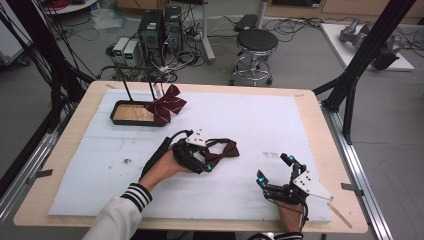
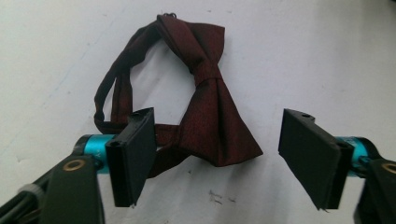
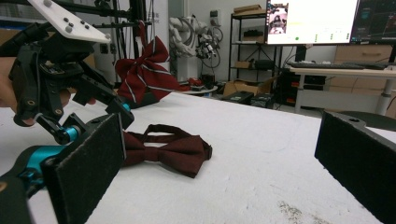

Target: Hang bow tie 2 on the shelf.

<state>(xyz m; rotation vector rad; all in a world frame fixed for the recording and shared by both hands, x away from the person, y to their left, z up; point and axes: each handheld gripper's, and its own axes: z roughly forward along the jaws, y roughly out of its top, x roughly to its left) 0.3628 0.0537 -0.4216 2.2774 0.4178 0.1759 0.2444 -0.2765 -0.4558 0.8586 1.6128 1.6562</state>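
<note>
Left claw (image 1: 206,161): jaws spread fairly wide and holding nothing; it sits over the near wing of the dark red bow tie (image 1: 222,150). In the left gripper view the claw (image 2: 219,158) has one wing of the bow tie (image 2: 205,107) lying between its jaws, with the pads clear of the cloth on both sides.
Bow tie: flat on the white sheet (image 1: 250,115) of the tabletop (image 1: 310,107), a little toward 6 o'clock from the tabletop's middle. Its neck strap makes a loop at the 11 o'clock side of the knot in the left gripper view.
Right claw (image 1: 275,167): jaws wide apart and holding nothing, resting low on the sheet at about 4 o'clock from the bow tie, well apart from it. In the right gripper view the claw (image 3: 219,163) looks across the sheet at the bow tie (image 3: 173,151).
Striped bow (image 1: 167,103): red with pale stripes, draped on the right rim of the black tray (image 1: 117,107).
Black tray: toward 10 o'clock on the tabletop, well apart from both claws.
</note>
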